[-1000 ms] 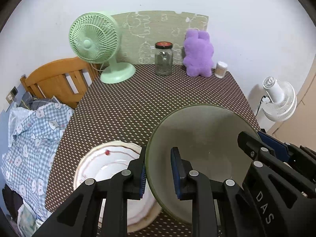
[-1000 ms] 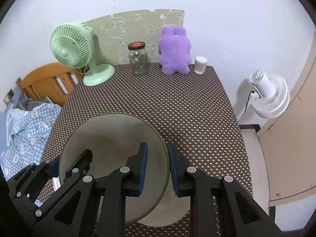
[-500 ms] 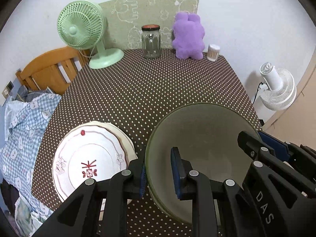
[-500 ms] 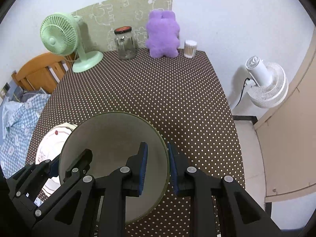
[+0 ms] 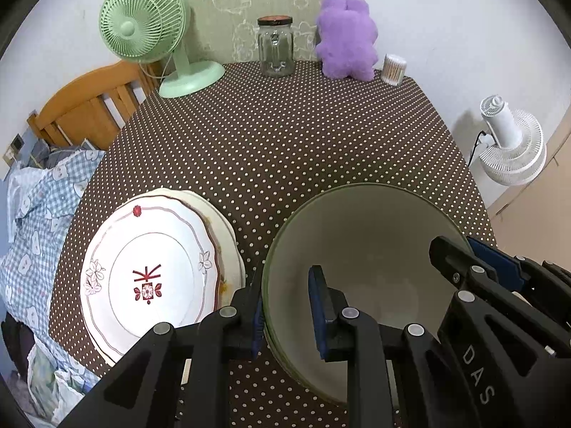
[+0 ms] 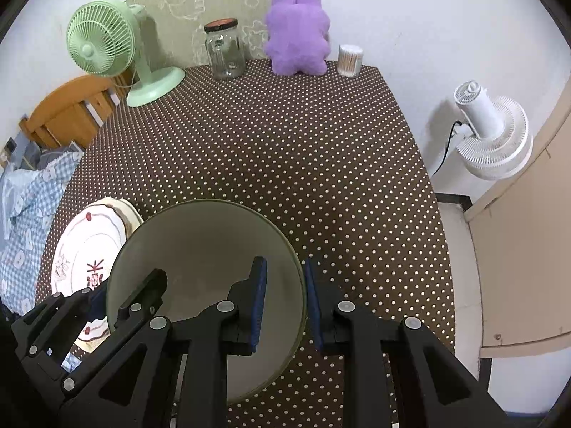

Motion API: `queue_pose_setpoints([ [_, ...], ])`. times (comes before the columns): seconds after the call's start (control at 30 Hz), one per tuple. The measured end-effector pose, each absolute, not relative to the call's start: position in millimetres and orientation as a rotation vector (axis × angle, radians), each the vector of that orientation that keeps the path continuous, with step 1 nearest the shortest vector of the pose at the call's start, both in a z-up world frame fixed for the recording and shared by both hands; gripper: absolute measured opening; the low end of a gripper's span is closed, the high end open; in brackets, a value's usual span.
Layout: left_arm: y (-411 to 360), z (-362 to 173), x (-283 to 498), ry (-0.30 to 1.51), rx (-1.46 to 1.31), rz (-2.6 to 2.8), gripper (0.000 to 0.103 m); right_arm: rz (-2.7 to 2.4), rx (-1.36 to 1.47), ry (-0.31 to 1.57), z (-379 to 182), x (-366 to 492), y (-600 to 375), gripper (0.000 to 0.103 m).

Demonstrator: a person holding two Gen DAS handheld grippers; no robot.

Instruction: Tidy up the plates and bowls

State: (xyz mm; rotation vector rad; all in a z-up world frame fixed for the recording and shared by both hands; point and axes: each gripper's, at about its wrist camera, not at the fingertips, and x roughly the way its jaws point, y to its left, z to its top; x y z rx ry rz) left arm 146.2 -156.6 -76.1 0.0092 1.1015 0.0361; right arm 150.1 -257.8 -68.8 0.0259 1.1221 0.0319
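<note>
Two sets of tongs pinch one big green-rimmed bowl (image 5: pixel 360 267) at opposite sides: the left tongs (image 5: pixel 285 306) on its left rim, the right tongs (image 6: pixel 282 296) on its right rim. Each pair is closed down to a narrow gap w/ the bowl wall between the blue pads, one finger inside and one outside. The bowl looks lifted clear of the worktop (image 5: pixel 285 149), near edge, though how high I can't tell.

Just left of the bowl sits a stack of plates (image 5: pixel 150 274): a patterned white one on top, a cream one below, offset to the right. Bowl rim and plate stack look close, maybe overlapping in view; contact unclear.

My read of the step: carry the bowl to its spot, prob. onto or beside the plates. To do it well:
- keep both grips level, move both hands together so the rim doesn't twist out
- thin rim grip = slip risk; go slow, no tilt
- lower straight down, centre it over the top plate if stacking
- release only once the base is seated.

Far side: glass jar (image 5: pixel 275 47), purple plush (image 5: pixel 347 35), green fan (image 5: pixel 150 32), small swab tub (image 5: pixel 393 69), all well apart from the work zone, so plenty of room mid-worktop as an alt. drop spot.
</note>
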Motion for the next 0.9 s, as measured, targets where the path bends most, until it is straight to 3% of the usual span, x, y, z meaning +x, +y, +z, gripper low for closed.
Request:
queue_pose_setpoints([
  [0.6, -154.4, -85.3, 143.5, 1.125, 0.007, 0.061, 0.02, 0.065, 0.029, 1.14, -80.8, 149.4, -257.6, 0.025],
  [0.9, -155.5, -77.5, 142.2, 1.126, 0.002, 0.026, 0.034, 0.086, 0.046, 1.139, -72.3, 146.5, -260.7, 0.025],
])
